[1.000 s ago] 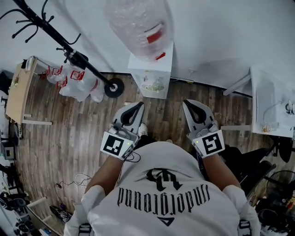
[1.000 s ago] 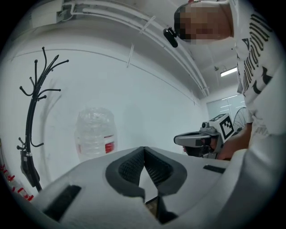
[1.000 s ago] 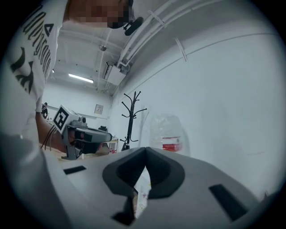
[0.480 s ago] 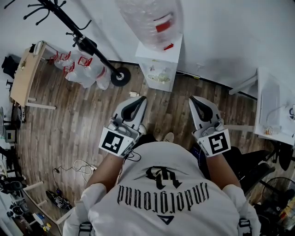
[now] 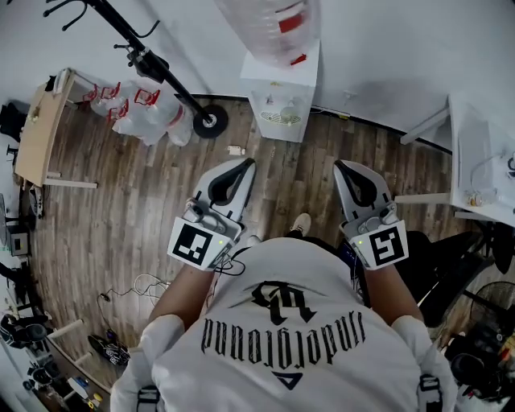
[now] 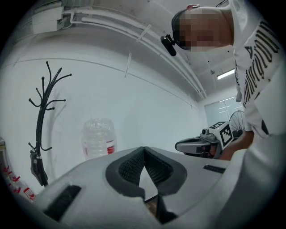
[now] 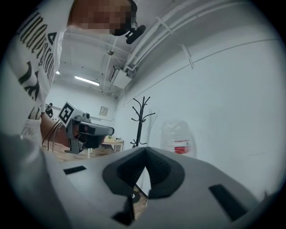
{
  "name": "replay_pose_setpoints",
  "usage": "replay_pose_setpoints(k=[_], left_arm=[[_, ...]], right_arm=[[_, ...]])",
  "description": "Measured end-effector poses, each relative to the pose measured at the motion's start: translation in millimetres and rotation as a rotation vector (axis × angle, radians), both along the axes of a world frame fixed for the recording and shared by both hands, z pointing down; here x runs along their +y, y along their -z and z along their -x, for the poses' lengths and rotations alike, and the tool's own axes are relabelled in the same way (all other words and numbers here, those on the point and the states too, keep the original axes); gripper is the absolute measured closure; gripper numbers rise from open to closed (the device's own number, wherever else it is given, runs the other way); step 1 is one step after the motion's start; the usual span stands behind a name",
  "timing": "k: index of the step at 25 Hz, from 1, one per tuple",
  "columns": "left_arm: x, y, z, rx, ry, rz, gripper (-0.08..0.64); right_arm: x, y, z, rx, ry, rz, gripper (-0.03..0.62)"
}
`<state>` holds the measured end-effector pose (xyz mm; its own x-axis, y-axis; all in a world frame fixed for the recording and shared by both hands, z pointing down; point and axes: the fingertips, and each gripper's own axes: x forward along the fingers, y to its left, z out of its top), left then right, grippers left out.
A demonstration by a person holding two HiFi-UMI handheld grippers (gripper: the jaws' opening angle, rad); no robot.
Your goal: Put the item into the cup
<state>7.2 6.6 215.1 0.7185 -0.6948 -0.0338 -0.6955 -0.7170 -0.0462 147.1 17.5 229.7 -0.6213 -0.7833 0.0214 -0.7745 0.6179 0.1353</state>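
Note:
No cup and no loose item shows in any view. My left gripper [image 5: 246,164] is held at chest height over the wooden floor, its jaws shut with nothing between them; in the left gripper view its dark pads [image 6: 144,150] meet at the tip. My right gripper [image 5: 339,166] is level with it, a hand's width to the right, also shut and empty [image 7: 145,149]. Each gripper shows in the other's view: the right gripper [image 6: 196,146] and the left gripper [image 7: 91,130]. Both point toward the white wall.
A white water dispenser [image 5: 282,92] with a clear bottle [image 5: 273,20] stands against the wall ahead. A black coat rack [image 5: 141,52] and plastic bags [image 5: 137,117] are at the left, beside a wooden table [image 5: 36,133]. A white table [image 5: 475,173] is at the right.
The view has shifted, so the dispenser and coat rack sit higher in the picture and more floor shows. Both grippers stay shut, side by side.

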Motion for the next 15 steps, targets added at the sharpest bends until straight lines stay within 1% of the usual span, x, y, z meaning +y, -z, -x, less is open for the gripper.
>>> replay_pose_setpoints(k=[4, 10, 15], left_arm=[[25.9, -0.3, 36.6, -0.022, -0.002, -0.002, 0.554], [68.8, 0.2, 90.4, -0.003, -0.014, -0.013, 0.554], [104.3, -4.1, 122.9, 0.01, -0.046, -0.019, 0.554]], right_arm=[[28.5, 0.0, 28.6, 0.01, -0.018, -0.006, 0.586], [74.5, -2.5, 73.1, 0.035, -0.041, -0.013, 0.586], [113.2, -4.5, 106.4, 0.046, -0.067, -0.023, 0.588]])
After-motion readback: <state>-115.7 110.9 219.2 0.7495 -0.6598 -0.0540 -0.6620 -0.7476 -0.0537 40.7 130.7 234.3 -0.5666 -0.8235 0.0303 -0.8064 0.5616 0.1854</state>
